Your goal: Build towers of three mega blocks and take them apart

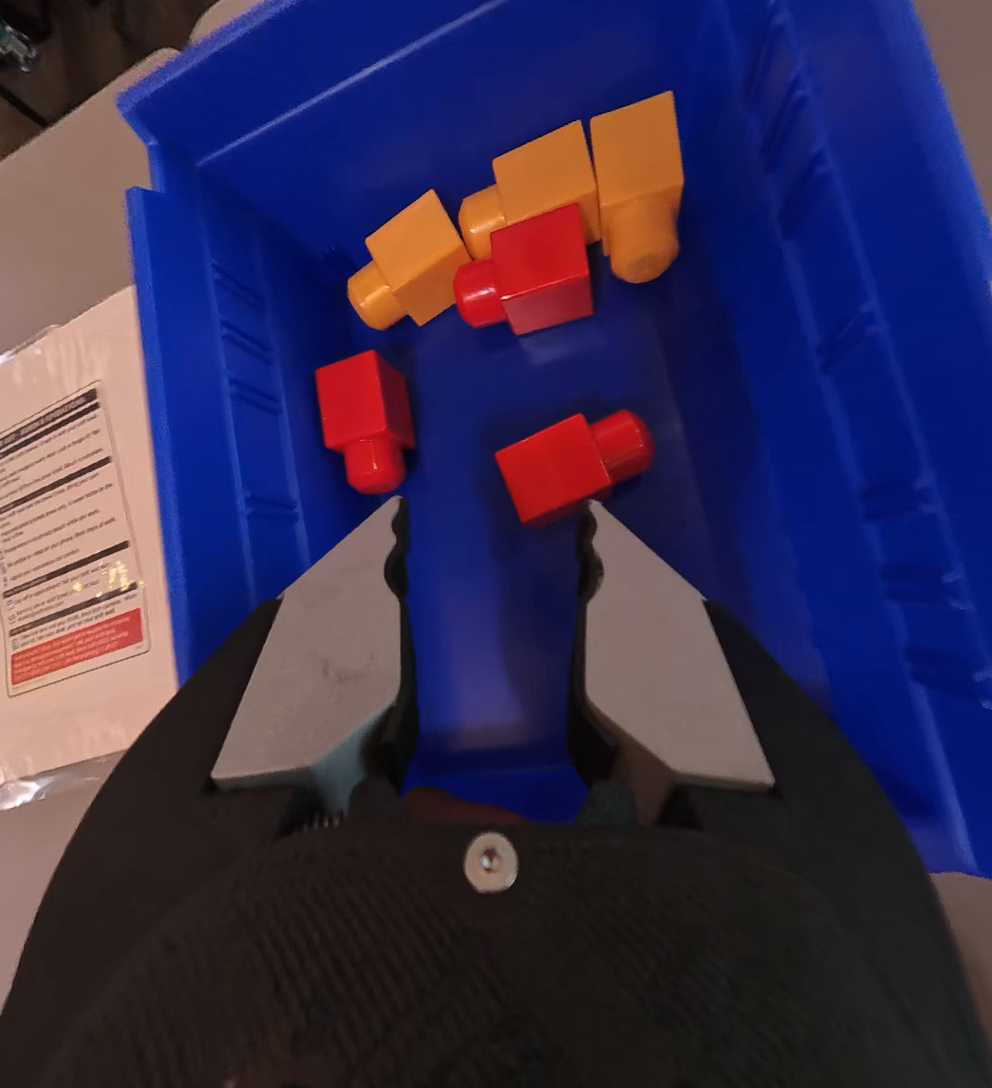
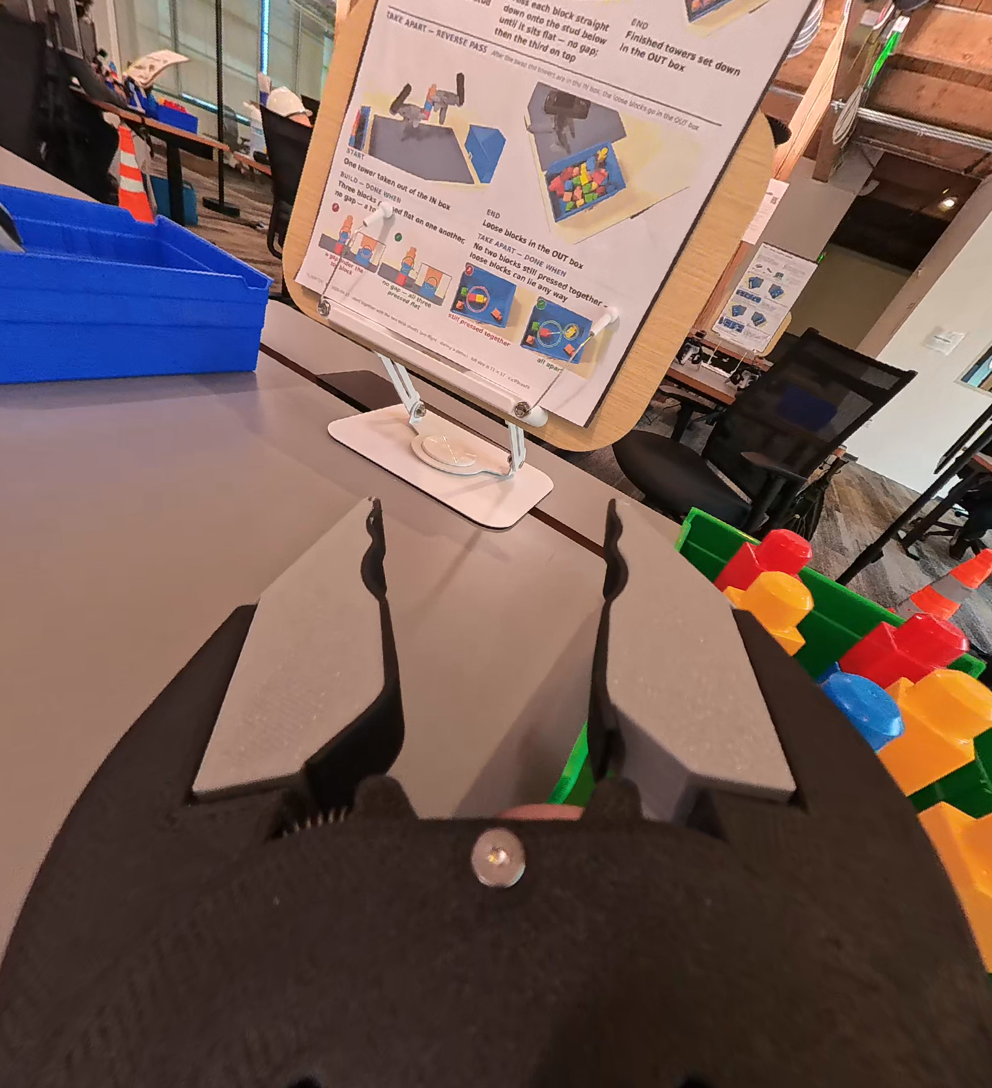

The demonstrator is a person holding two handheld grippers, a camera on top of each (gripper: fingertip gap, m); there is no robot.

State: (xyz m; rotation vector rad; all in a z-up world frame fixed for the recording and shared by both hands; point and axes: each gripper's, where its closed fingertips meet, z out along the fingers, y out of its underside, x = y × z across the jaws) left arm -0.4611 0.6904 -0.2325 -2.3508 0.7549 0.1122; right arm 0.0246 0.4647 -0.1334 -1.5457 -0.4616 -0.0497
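An open office with wooden ceiling beams, black chairs and orange traffic cones lies behind a smooth grey worktop (image 2: 128, 530).

The left tongs (image 1: 493, 509) hang over the deep blue plastic bin (image 1: 835, 412), their jaws standing apart with nothing between them but the bin's floor. Just past the right fingertip lies a red single-stud block (image 1: 558, 471) on its side, its corner at the tip; it is not gripped. Another red block (image 1: 361, 406) lies near the bin's left wall, stud pointing toward the tongs. Farther in, toward the bin's far wall, a third red block (image 1: 541, 271) rests against a cluster of three orange blocks (image 1: 546, 176), all loose and lying on their sides. Left of the bin, on the worktop, lies a white printed sheet in a clear sleeve (image 1: 58, 530).

The right tongs (image 2: 493, 509) are spread wide over bare worktop, holding nothing. At their right, by the worktop's near right edge, a green plastic bin (image 2: 711, 536) holds red, orange and blue blocks (image 2: 923, 724) pressed together. Beyond the fingertips, a white stand with a wooden board (image 2: 711, 329) carries an illustrated instruction sheet at the far edge. The blue bin (image 2: 99, 318) sits at the left.
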